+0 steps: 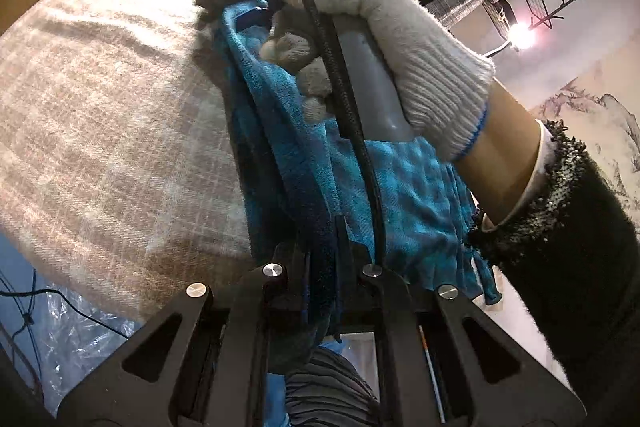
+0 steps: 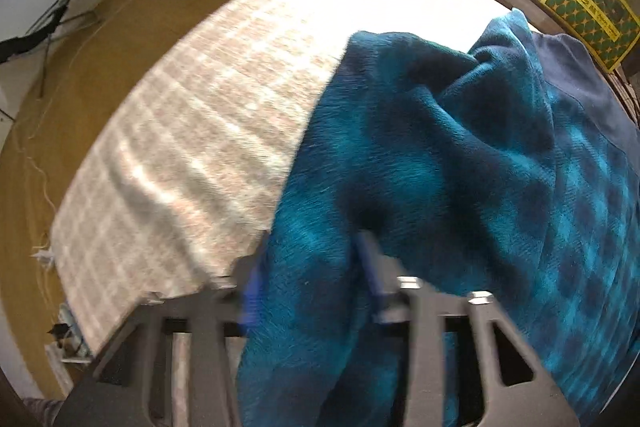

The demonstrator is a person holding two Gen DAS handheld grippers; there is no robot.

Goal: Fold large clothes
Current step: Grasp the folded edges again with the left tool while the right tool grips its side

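Blue checked garment (image 2: 460, 167) hangs bunched, lifted above the plaid-covered bed (image 2: 192, 147), draped toward its right edge. Left tongs (image 1: 320, 247) are closed tight on a thick fold of it; right tongs (image 2: 312, 267) look clamped on another bunch, though that view is blurred. The gloved hand (image 1: 400, 67) w/ the right tool sits just beside the left grip. Judgement: pull the two grips apart to tension the edge — then lay it flat on the bed before folding.
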